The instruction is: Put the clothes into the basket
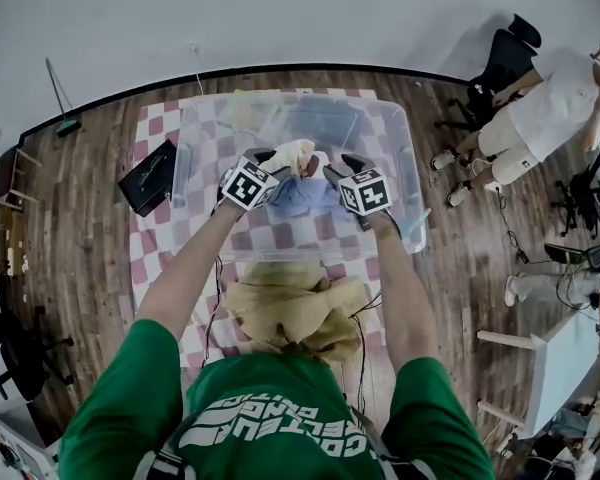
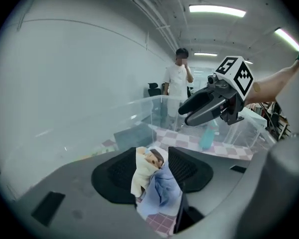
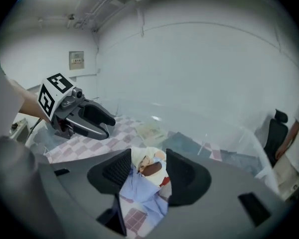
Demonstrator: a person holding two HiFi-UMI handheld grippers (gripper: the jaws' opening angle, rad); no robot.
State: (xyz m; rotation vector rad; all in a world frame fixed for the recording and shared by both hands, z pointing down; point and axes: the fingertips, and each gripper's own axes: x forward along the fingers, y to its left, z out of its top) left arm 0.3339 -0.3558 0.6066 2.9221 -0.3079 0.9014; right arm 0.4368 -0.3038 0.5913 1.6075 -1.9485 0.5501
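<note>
Currently: left hand-held gripper (image 2: 152,166) and right hand-held gripper (image 3: 144,171) are each part-closed on a bunch of the blue and cream garment (image 1: 305,193), which hangs between them over the open basket (image 1: 185,158). Step judged: the drop. Best to bring the bundle low over the middle, then free both jaws together so no hem drapes the rim. Room: near wall sits just under the wrists, far side open. A tan garment (image 1: 295,308) lies on the checked mat (image 1: 155,258), outside the basket

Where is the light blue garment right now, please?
The light blue garment hangs at the head view's centre over the clear bin, pinched by the left claw and right claw, beyond the tan garment.
</note>
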